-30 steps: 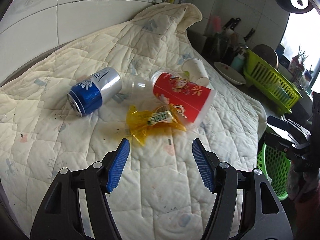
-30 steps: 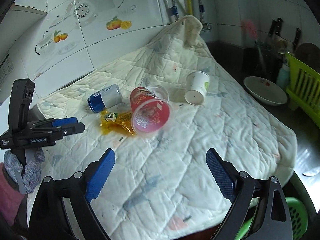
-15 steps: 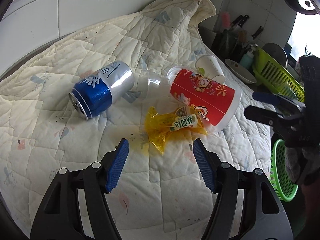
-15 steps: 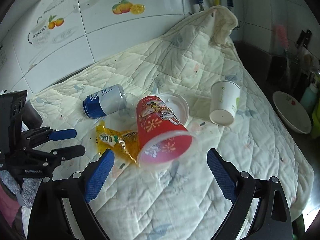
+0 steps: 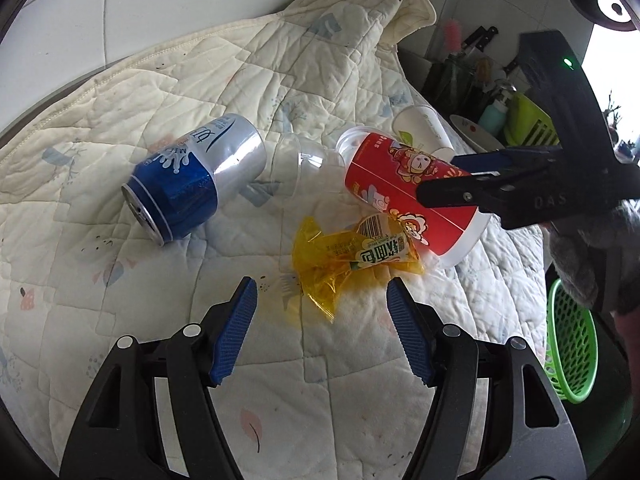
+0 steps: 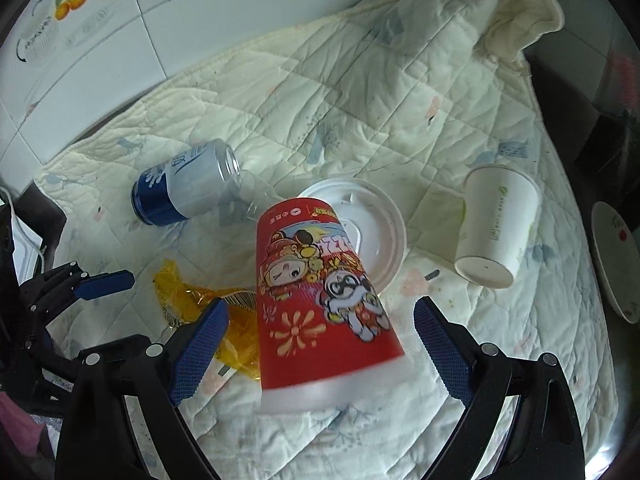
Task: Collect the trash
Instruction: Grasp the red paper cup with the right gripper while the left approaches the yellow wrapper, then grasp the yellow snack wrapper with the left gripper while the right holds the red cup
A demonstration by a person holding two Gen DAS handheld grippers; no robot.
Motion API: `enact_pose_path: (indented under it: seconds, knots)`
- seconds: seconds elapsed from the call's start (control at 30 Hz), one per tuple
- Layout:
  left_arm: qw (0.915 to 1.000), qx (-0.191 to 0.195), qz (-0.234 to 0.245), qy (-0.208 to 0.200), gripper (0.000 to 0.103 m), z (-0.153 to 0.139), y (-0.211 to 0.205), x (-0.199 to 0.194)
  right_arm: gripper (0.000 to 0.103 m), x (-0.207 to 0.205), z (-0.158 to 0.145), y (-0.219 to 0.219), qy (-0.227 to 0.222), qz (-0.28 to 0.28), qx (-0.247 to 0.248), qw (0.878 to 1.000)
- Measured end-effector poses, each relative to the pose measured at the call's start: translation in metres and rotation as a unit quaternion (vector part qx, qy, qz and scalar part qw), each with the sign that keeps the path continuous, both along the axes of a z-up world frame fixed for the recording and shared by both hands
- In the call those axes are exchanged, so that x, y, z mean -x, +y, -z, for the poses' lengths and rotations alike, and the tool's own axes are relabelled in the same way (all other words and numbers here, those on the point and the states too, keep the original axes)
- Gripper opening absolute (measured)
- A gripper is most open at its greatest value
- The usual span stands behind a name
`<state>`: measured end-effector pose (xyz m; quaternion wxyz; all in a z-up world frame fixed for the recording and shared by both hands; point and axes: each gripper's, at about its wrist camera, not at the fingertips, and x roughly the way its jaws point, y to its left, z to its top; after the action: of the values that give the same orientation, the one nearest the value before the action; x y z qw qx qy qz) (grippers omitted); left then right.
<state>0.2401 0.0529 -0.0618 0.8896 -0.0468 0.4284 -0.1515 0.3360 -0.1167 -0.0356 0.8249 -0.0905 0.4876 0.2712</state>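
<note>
Trash lies on a cream quilt. A yellow snack wrapper sits just beyond my left gripper, which is open and empty. A blue and silver can lies to its left, beside a clear plastic cup. A red printed cup lies on its side with its mouth toward the right wrist camera. My right gripper is open with its jaws either side of the cup's mouth end, pads apart from it. In the left wrist view the right gripper reaches in over the red cup.
A white paper cup lies on its side to the right, and a white lid sits behind the red cup. A green basket stands off the quilt's right edge. A plate and a green dish rack are farther right.
My right gripper has swept in toward the red cup, which now lies between its jaws. My left gripper has edged closer to the yellow wrapper. Nothing on the quilt has moved.
</note>
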Motion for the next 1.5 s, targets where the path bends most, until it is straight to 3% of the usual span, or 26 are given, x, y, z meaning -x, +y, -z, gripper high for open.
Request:
enact_pose_path:
  seconds: [0.23, 0.37, 0.67, 0.9, 1.13, 1.4, 1.43, 1.5]
  knots:
    - [0.9996, -0.016, 0.023, 0.003, 0.069, 0.007, -0.008, -0.008, 0.089, -0.018, 0.015, 0.014, 0.035, -0.015, 0.034, 0.999]
    - [0.9989, -0.027, 0.038, 0.002, 0.072, 0.009, -0.013, -0.016, 0.075, -0.020, 0.024, 0.015, 0.052, -0.017, 0.044, 0.998]
    - [0.9952, -0.064, 0.072, -0.015, 0.073, 0.016, -0.030, -0.029, 0.073, -0.008, 0.018, -0.003, 0.044, -0.010, 0.033, 0.998]
    - [0.9954, -0.048, 0.080, -0.022, 0.072, 0.014, -0.035, -0.032, 0.073, 0.012, 0.019, -0.023, 0.043, -0.003, 0.021, 0.999]
    - [0.9965, -0.029, 0.078, -0.008, 0.037, 0.017, -0.038, -0.032, 0.071, 0.029, 0.019, -0.040, 0.042, 0.011, 0.003, 0.999]
    - [0.9978, -0.027, 0.059, -0.017, 0.030, 0.007, -0.041, -0.011, 0.071, 0.051, 0.010, -0.062, 0.036, 0.031, -0.027, 0.998]
    - [0.9978, -0.026, 0.058, -0.018, 0.003, 0.005, -0.041, -0.008, 0.071, 0.055, 0.008, -0.065, 0.035, 0.033, -0.032, 0.998]
    - [0.9983, -0.011, 0.057, -0.006, 0.000, 0.001, -0.040, -0.003, 0.071, 0.064, 0.003, -0.071, 0.031, 0.038, -0.041, 0.998]
